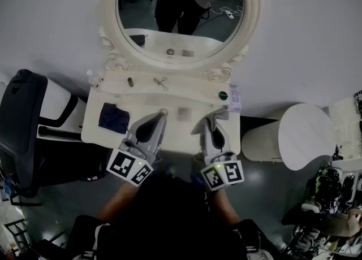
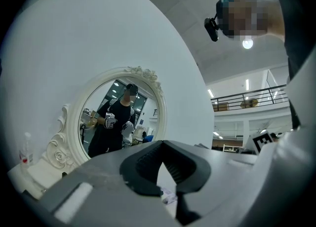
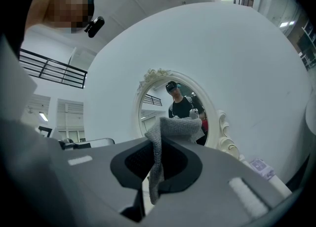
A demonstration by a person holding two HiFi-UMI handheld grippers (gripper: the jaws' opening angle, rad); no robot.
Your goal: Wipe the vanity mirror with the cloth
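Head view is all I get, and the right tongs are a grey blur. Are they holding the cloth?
Observer: Yes. The right gripper view shows the grey cloth pinched between the right tongs, a fold standing up past them.
Operator: And the left tongs?
Observer: The left tongs are shut tip to tip, with nothing between them.
Operator: Do the right tongs point at the mirror?
Observer: Yes. In their view the mirror sits straight ahead, just behind the cloth's fold.
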